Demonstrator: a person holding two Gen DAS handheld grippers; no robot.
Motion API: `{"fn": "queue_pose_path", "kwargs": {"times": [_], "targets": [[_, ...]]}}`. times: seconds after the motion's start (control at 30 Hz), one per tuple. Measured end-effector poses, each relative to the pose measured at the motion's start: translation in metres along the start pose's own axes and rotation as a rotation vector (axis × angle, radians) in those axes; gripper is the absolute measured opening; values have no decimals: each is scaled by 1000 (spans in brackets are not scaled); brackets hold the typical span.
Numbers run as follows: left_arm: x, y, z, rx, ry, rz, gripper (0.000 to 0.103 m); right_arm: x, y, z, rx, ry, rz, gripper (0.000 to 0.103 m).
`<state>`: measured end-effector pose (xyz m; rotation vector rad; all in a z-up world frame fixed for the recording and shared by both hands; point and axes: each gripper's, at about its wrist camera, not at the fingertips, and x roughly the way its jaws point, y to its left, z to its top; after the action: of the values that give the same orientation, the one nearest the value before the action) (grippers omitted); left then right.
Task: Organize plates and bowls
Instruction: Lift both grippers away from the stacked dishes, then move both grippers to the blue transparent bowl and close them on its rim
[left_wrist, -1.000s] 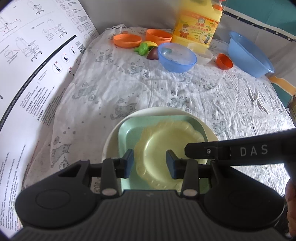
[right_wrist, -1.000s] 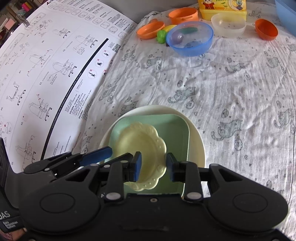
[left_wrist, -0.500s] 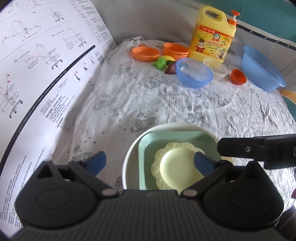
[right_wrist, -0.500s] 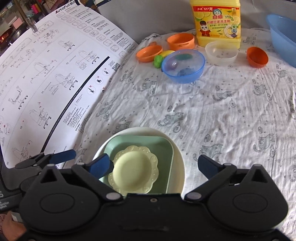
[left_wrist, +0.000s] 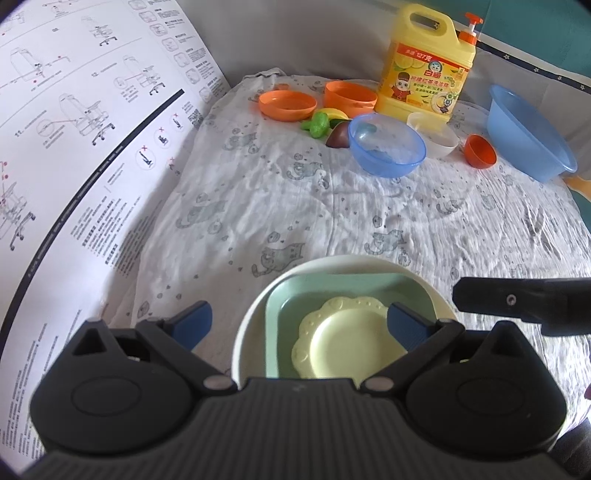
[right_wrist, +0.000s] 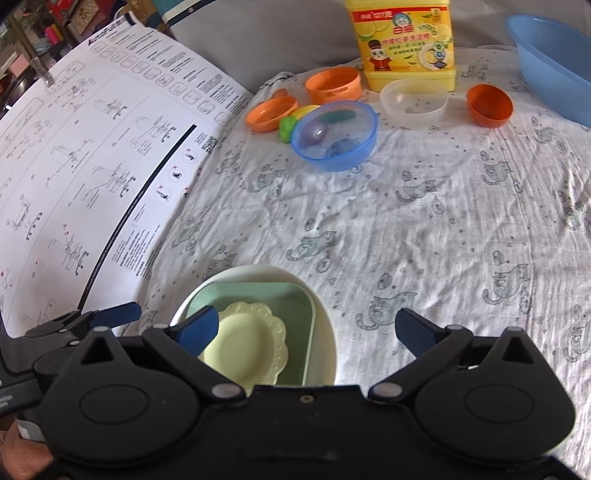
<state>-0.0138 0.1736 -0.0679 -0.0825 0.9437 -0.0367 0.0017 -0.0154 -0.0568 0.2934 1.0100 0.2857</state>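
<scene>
A small scalloped yellow plate (left_wrist: 347, 343) lies in a square green plate (left_wrist: 354, 286), which lies in a round white plate (left_wrist: 255, 314) near the cloth's front edge. The stack also shows in the right wrist view: yellow plate (right_wrist: 245, 343), green plate (right_wrist: 291, 306), white plate (right_wrist: 325, 336). My left gripper (left_wrist: 299, 323) is open and empty, raised above the stack's left side. My right gripper (right_wrist: 308, 326) is open and empty above the stack's right side. At the back lie a blue bowl (left_wrist: 386, 149), an orange plate (left_wrist: 286, 105), an orange bowl (left_wrist: 349, 98), a clear bowl (left_wrist: 434, 134) and a small orange bowl (left_wrist: 480, 151).
A yellow detergent jug (left_wrist: 428, 70) stands at the back. A large blue basin (left_wrist: 528, 133) sits at the back right. Toy fruit and vegetables (left_wrist: 319, 123) lie by the orange plate. A printed instruction sheet (left_wrist: 74, 155) lies to the left of the cat-print cloth (left_wrist: 280, 206).
Both grippers opened wide from a narrow gap over the yellow plate, then pulled back and up. The plate stack stayed in place.
</scene>
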Motion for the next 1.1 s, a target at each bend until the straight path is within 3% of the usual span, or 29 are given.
{"fn": "queue_pose_path", "kwargs": {"times": [0.27, 0.5, 0.77, 1.0, 1.1], "targets": [[18, -12, 28, 4, 9, -5, 103, 4, -31, 23, 66, -22, -29, 103], [46, -17, 75, -21, -1, 1, 103, 12, -59, 64, 128, -60, -48, 103], [90, -28, 130, -28, -16, 24, 103, 42, -79, 123, 176, -70, -57, 103], [122, -41, 157, -15, -20, 34, 103, 74, -84, 158, 181, -51, -31, 102], [131, -44, 163, -12, -23, 29, 95, 88, -82, 168, 179, -35, -36, 96]]}}
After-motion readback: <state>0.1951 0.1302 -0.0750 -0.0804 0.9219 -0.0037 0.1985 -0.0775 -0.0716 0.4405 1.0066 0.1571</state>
